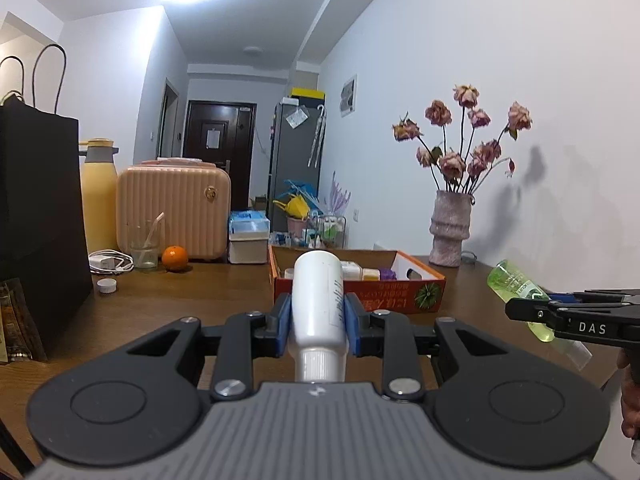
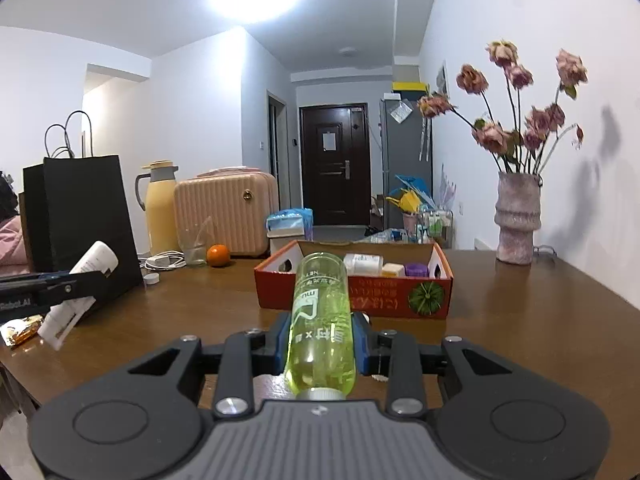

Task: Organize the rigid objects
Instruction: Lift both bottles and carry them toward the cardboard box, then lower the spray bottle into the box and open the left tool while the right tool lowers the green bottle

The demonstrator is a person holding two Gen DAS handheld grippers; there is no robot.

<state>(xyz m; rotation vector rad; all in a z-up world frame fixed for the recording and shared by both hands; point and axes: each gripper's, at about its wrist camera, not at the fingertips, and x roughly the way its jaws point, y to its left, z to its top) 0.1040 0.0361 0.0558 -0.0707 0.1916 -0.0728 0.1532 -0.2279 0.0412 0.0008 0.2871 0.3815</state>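
Note:
My left gripper (image 1: 318, 318) is shut on a white plastic bottle (image 1: 318, 304), cap toward the camera, held above the wooden table. My right gripper (image 2: 322, 338) is shut on a clear bottle of green liquid (image 2: 322, 332), also cap toward the camera. Ahead of both stands an orange cardboard box (image 1: 404, 290) (image 2: 400, 296) holding several small containers. The right gripper (image 1: 516, 308) and its green bottle (image 1: 516, 286) show at the right of the left wrist view. The left gripper (image 2: 86, 282) and white bottle (image 2: 86, 266) show at the left of the right wrist view.
A black paper bag (image 1: 36, 236), yellow thermos (image 1: 98, 196), peach suitcase (image 1: 174, 208), glass (image 1: 143, 246), orange (image 1: 175, 258), white charger (image 1: 108, 262) and small white cap (image 1: 107, 286) stand at the left. A vase of dried roses (image 1: 450, 228) stands by the right wall.

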